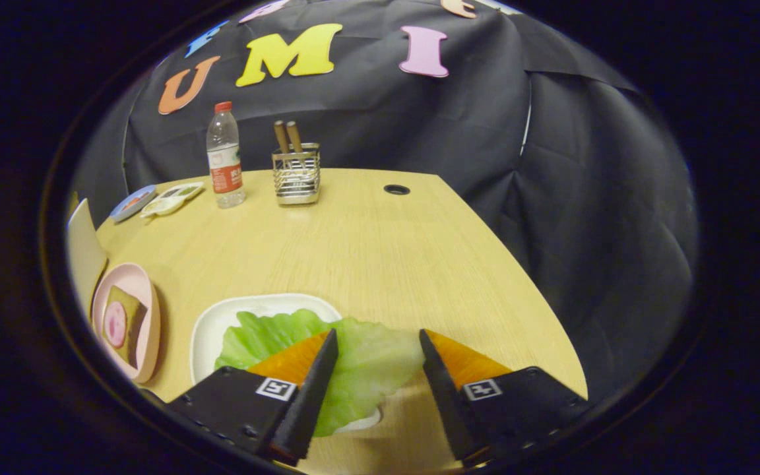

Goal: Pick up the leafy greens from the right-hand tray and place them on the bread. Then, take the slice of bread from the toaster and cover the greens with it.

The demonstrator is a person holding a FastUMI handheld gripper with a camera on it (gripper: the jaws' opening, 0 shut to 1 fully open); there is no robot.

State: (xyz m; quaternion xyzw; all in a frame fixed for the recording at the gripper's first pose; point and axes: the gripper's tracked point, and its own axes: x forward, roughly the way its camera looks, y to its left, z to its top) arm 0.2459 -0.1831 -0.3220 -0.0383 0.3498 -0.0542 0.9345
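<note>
The leafy greens (360, 369), a pale green lettuce leaf, lie on a white tray (221, 323) on the wooden table. My gripper (378, 346) is open directly over the leaf, whose right part lies between the two fingers while its left part runs under the left finger. To the left, a pink tray (149, 297) holds a slice of bread (130, 316) with a round pink slice of meat (115, 325) on top. A pale object (83, 254) stands just beyond the pink tray; what it is I cannot tell.
At the table's far side stand a water bottle (225, 158) with a red cap, a wire holder (296, 175) with two wooden handles, a blue plate (132, 201) and a small white dish (172, 198). A cable hole (396, 189) sits near the far edge. The table's right edge (518, 264) runs diagonally close by.
</note>
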